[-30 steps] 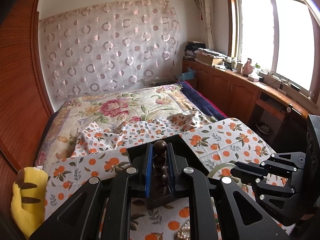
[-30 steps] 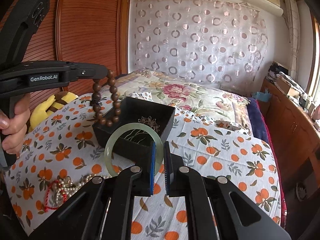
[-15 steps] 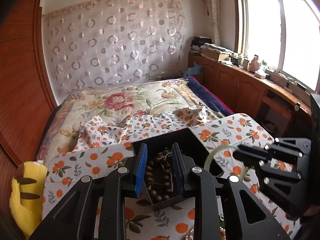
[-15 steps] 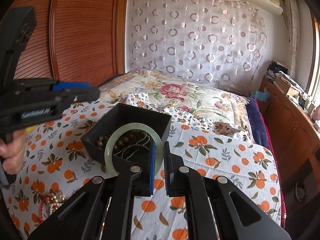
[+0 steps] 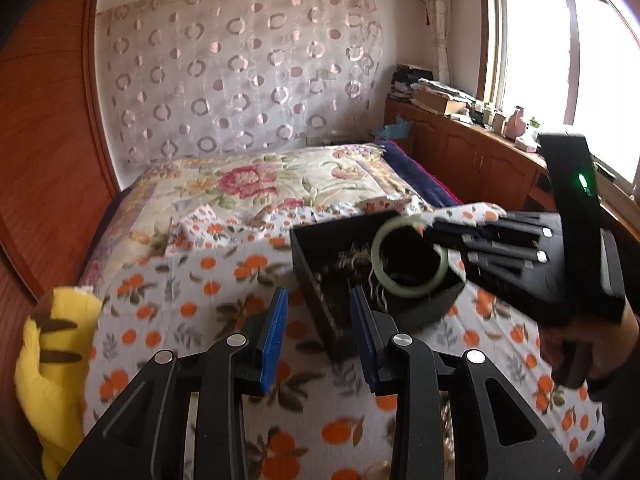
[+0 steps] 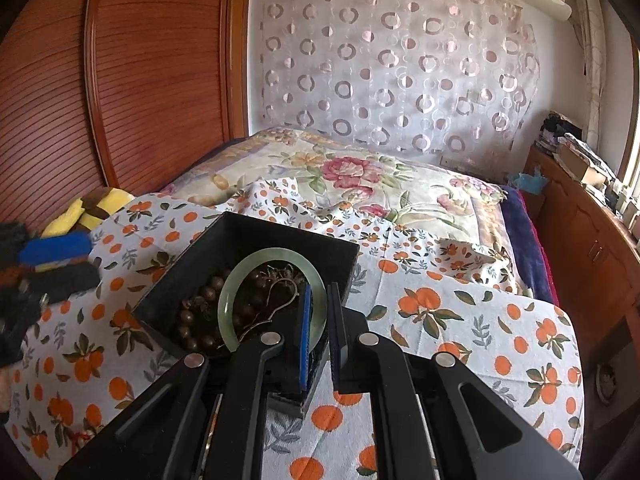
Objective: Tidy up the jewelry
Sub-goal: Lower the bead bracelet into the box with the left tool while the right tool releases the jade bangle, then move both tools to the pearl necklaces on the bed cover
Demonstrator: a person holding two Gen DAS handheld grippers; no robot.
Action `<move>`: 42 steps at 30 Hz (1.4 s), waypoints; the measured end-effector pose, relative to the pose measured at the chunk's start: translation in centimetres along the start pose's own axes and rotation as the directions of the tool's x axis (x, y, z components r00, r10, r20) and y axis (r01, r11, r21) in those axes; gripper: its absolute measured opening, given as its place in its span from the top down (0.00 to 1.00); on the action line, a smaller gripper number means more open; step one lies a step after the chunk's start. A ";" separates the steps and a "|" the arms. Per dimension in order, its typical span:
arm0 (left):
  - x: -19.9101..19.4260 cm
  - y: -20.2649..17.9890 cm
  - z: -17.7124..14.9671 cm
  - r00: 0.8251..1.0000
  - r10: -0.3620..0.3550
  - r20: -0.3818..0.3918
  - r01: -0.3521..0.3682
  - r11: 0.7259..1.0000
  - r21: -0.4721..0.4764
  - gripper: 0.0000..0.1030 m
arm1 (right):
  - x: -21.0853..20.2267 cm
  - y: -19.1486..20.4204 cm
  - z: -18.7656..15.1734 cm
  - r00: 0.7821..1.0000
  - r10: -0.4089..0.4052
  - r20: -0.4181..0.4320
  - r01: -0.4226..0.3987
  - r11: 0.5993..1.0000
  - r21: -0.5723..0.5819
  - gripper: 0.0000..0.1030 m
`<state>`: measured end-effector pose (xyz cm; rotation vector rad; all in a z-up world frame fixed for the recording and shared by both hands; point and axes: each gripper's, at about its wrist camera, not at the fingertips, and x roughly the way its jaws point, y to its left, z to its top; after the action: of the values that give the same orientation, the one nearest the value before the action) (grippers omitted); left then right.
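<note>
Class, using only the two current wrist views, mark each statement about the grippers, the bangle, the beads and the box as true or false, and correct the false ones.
1. The right gripper grips the pale green jade bangle. True.
2. The left gripper holds the brown wooden bead bracelet. False: it is open and empty; the beads lie in the box.
3. The bangle is over the black rectangular box. True.
4. The box sits on a bare wooden table. False: it sits on the orange-print white cloth.
5. A yellow plush toy lies at the bed's edge. True.

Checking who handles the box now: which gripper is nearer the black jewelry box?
Right. The right gripper holds the jade bangle directly over the black jewelry box; the left gripper is open, off to the box's side.
</note>
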<state>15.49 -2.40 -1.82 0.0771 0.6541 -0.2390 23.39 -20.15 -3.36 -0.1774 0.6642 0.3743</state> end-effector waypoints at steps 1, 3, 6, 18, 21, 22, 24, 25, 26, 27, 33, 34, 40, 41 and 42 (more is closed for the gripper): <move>-0.3 0.1 -0.6 1.000 -0.001 -0.003 0.001 1.000 -0.002 0.70 | 0.2 0.1 0.0 1.000 0.002 -0.003 -0.002 1.000 0.000 0.91; -0.6 0.2 -1.4 1.000 -0.005 -0.009 0.005 1.000 -0.002 0.70 | 0.4 0.2 0.0 1.000 0.007 -0.006 -0.007 1.000 0.001 0.90; -1.1 0.1 -2.6 1.000 -0.014 -0.024 0.014 1.000 0.002 0.69 | 0.4 0.1 -0.3 1.000 0.011 -0.006 -0.011 1.000 0.001 0.87; -2.6 -0.2 -7.0 0.997 -0.041 -0.061 0.041 0.999 -0.001 0.60 | -4.1 -0.3 -2.9 0.999 0.042 0.025 -0.042 0.999 -0.007 0.87; -2.6 -0.2 -8.1 0.996 -0.039 -0.077 0.039 0.999 -0.004 0.56 | -5.4 0.3 -4.3 0.998 0.065 0.018 -0.064 0.998 -0.018 0.87; -2.6 -0.2 -8.4 0.996 -0.038 -0.085 0.038 0.999 0.000 0.56 | -5.9 0.6 -4.9 0.997 0.071 0.015 -0.070 0.997 -0.025 0.87; -2.5 -0.1 -9.0 0.995 -0.034 -0.098 0.034 0.999 0.004 0.56 | -6.6 1.0 -5.9 0.996 0.092 0.005 -0.092 0.995 -0.026 0.86; -2.5 0.0 -9.3 0.994 -0.035 -0.103 0.035 0.999 0.002 0.56 | -6.9 1.3 -6.5 0.995 0.103 -0.003 -0.103 0.994 -0.025 0.86; -2.5 0.0 -9.5 0.993 -0.037 -0.109 0.037 0.999 -0.003 0.56 | -7.2 1.6 -7.1 0.993 0.114 -0.012 -0.114 0.993 -0.027 0.86; -2.5 0.1 -9.7 0.993 -0.039 -0.113 0.039 0.999 -0.006 0.56 | -7.3 2.0 -7.5 0.993 0.119 -0.019 -0.120 0.992 -0.029 0.86; -2.4 0.1 -10.2 0.992 -0.040 -0.123 0.039 0.999 -0.006 0.54 | -8.2 4.2 -10.6 0.983 0.167 -0.075 -0.170 0.984 -0.045 0.76; -2.4 0.0 -10.2 0.992 -0.039 -0.121 0.038 0.999 -0.004 0.53 | -8.4 4.5 -10.9 0.981 0.175 -0.081 -0.179 0.983 -0.046 0.76; -2.4 0.0 -10.3 0.991 -0.040 -0.124 0.040 0.999 -0.002 0.47 | -8.9 6.0 -12.3 0.969 0.206 -0.134 -0.216 0.974 -0.071 0.76; -2.4 0.0 -10.3 0.992 -0.040 -0.124 0.040 0.999 -0.002 0.47 | -8.8 6.2 -12.4 0.967 0.207 -0.147 -0.220 0.972 -0.077 0.76; -2.3 0.0 -10.3 0.991 -0.041 -0.124 0.041 0.999 -0.002 0.47 | -8.8 6.6 -12.6 0.965 0.207 -0.161 -0.223 0.971 -0.089 0.76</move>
<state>7.56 -0.44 -8.55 0.0800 0.7801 -0.2753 7.34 -20.09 -7.83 -0.2370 0.8167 0.6108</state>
